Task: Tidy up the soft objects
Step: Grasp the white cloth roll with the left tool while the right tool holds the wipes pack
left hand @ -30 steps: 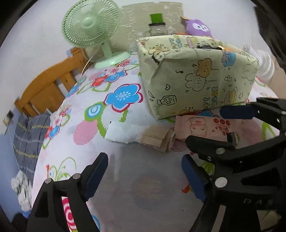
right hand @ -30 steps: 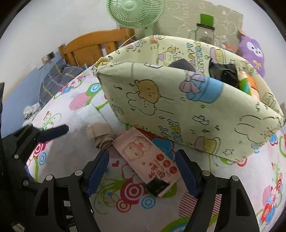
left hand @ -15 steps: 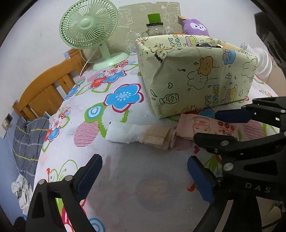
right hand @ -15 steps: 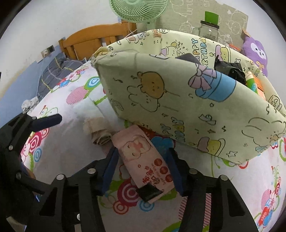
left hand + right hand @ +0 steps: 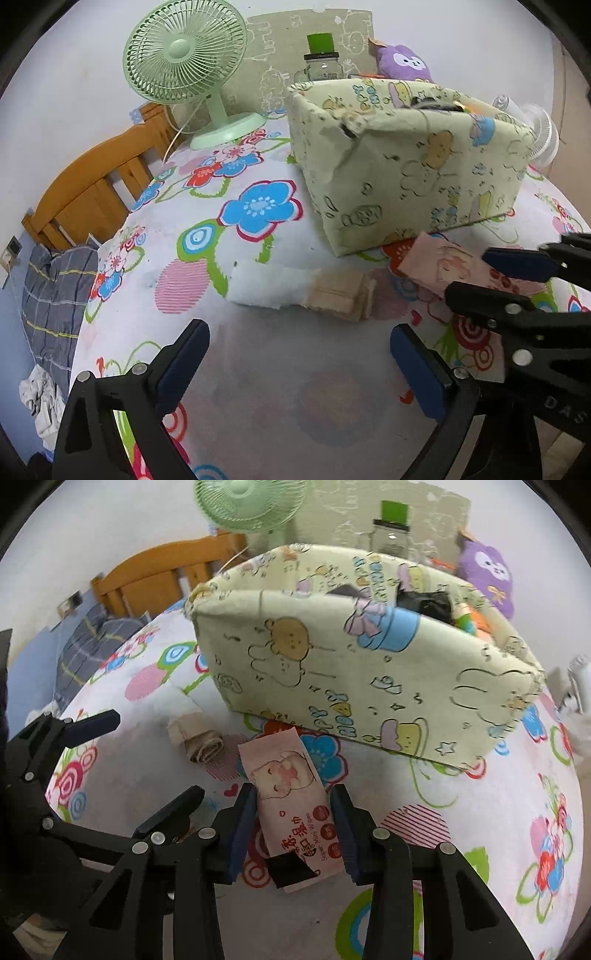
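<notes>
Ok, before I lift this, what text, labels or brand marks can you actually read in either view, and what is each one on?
"Super Mini Wipes": on the pink wipes pack, held between the right gripper fingers.
Chinese characters beside it on the same pack: too distorted to read reliably.
"HAPPY": on the fabric storage box, upside down on its front wall; similar lettering on the inner wall is blurred.
"DAS": partial marking on the right gripper body, seen from the left wrist view.
</notes>
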Demonstrator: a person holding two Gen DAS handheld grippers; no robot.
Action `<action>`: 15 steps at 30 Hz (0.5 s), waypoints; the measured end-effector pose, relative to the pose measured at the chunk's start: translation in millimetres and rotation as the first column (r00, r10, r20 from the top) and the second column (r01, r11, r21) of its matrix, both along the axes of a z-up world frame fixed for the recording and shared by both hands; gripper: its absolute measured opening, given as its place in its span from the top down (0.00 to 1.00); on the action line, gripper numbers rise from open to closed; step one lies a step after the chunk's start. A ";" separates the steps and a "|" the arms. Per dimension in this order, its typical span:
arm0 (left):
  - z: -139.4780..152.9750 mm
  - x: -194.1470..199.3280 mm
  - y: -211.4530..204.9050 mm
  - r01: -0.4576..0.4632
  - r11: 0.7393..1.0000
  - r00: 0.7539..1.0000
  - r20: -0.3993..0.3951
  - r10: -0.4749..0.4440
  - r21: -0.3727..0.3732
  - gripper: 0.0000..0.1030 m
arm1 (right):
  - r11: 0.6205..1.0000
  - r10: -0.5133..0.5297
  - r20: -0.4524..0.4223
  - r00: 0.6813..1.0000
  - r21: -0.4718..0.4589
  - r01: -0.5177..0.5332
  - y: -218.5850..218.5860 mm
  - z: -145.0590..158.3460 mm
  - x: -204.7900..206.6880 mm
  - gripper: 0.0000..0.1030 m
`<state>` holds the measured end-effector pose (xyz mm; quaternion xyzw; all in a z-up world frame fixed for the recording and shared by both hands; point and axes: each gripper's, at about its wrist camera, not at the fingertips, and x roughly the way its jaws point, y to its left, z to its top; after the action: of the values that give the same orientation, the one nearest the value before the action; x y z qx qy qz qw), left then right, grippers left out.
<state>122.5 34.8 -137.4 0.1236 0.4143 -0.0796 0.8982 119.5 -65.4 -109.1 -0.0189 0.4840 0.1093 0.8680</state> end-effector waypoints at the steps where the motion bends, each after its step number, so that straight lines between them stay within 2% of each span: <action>1: 0.5 2.1 1.0 -0.004 1.000 1.000 0.003 0.004 0.002 0.03 | 1.000 -0.013 0.003 1.000 0.000 0.013 1.0 1.8 -0.1 0.58; 15: -2.9 26.3 -3.4 0.054 0.998 0.998 0.027 -0.054 0.020 0.04 | 0.993 -0.114 -0.012 0.993 0.022 0.114 5.1 8.3 6.1 0.58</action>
<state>148.7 31.4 -140.4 0.1444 0.3990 -0.0981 0.9002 125.6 -60.3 -100.8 0.0192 0.4877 0.0654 0.8704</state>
